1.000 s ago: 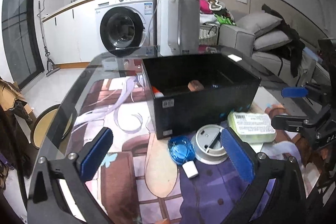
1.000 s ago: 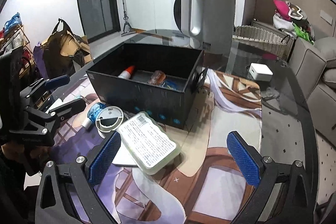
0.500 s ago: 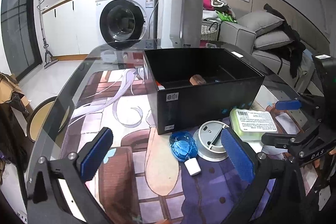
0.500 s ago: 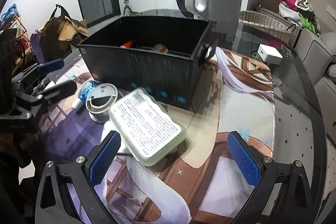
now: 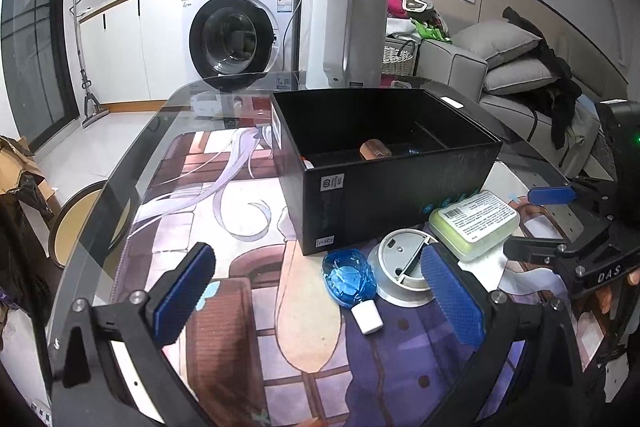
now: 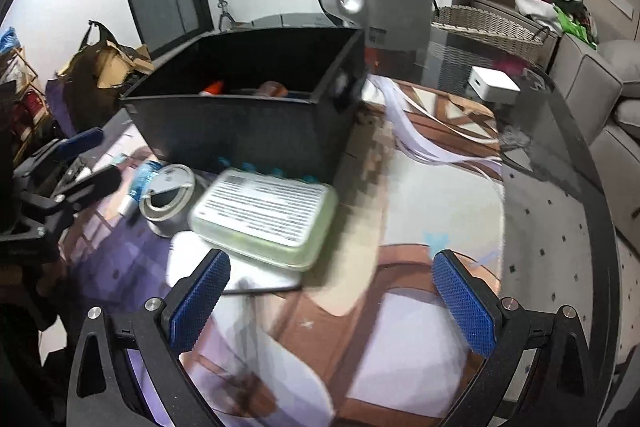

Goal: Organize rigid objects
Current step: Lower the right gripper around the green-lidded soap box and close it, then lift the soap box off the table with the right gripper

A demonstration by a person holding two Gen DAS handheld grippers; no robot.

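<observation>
Tongs on both sides are spread wide with nothing between the blue pads. Left tongs (image 5: 318, 301) hang over the near part of the glass table (image 5: 132, 163), with a small blue bottle with a white cap (image 5: 352, 283) lying on the printed mat just beyond them. Right next to that bottle, on its right, is a round grey disc-shaped gadget (image 5: 404, 263), and a pale green rectangular box with a printed label (image 5: 474, 223) leans on the disc's far right edge, just in front of the black storage box (image 5: 384, 163). That black box is open on top; a brownish item (image 5: 374, 149) sits inside, hard to say what it is. Right tongs (image 6: 332, 303) hover near the green box (image 6: 264, 217), not touching it. A white appliance (image 5: 348, 31) stands at the table's far edge behind the black box.
</observation>
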